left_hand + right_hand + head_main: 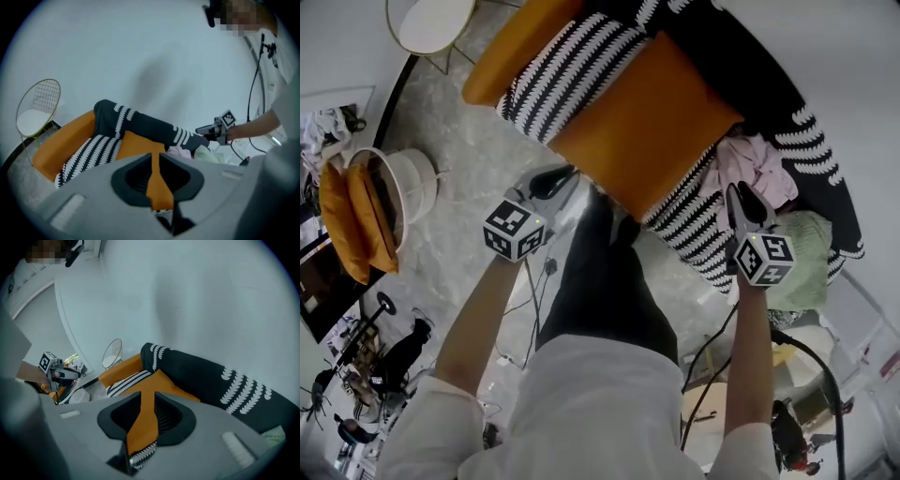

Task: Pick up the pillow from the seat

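Pillow: plain orange rectangular fabric pillow (642, 122) lying flat on the black-and-white striped sofa seat (572, 66), centre to upper centre of the head view, one corner pointing down the frame toward the person.
Long axis: appears to run from lower left to upper right of the head view; the two short ends face upper left and lower right.
Left tongs (561, 176): jaws barely parted, only a thin slit, nothing between them. They sit just off the pillow's lower-left edge, apart from it.
Right tongs (737, 195): jaws narrow, a little wider than the left pair, also empty. They sit beside the pillow's lower-right edge, with striped seat fabric showing between.
Bearing: pillow lies ahead and between the two tongs; each gripper view shows orange cloth through its own slit.
Nearer side: the left, by my reading.
Neighbours: pink and pale green crumpled clothes (769, 173) lie right of the pillow, close to the right tongs.
Judgement: both jaw pairs look too narrow to take the pillow's edge and would need widening first.
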Demonstrator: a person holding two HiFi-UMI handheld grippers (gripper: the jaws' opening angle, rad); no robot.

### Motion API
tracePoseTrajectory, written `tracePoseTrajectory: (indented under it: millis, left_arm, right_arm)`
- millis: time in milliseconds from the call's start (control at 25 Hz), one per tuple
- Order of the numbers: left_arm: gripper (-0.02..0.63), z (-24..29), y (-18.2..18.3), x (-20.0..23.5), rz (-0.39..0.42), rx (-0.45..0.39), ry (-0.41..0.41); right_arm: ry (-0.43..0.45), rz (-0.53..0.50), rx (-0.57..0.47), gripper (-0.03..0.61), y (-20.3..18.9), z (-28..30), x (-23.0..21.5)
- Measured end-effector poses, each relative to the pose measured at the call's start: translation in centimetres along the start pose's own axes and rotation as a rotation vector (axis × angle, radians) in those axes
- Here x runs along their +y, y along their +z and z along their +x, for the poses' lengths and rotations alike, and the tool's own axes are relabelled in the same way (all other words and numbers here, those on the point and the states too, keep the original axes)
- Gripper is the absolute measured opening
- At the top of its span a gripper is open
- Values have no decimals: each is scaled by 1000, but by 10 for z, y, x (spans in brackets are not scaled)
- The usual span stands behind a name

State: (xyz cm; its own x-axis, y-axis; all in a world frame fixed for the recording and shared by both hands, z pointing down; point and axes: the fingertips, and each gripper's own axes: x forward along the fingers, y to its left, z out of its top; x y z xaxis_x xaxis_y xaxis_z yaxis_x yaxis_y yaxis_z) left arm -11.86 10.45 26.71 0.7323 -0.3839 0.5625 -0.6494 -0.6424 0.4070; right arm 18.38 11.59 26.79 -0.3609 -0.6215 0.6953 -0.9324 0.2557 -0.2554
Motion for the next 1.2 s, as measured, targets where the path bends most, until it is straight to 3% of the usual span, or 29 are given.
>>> tracePoseTrajectory:
  millis: [280,400,640,840,1040,1200]
  left_arm:
    - [110,54,-43,45,91,138,-15]
    - [146,76,-70,77,109,191,-18]
    - [217,106,-109,125,115,273,-13]
    - [294,131,-135,145,122,354,-21]
    - [420,160,-156,161,137,430,-43]
    - [472,174,-175,179,129,491,-67]
  right_arm:
    - [1,-13,132,163,-41,73,-61]
    - [-2,25,168,212,-62,112,-83]
    - [-12,1,247,293,-85,169,-105]
    - [-26,24,289,366,-100,198,-137]
    - [-36,2,379,475,-117,229,-173]
    - [-25,-5,393,534,-116,257,-184]
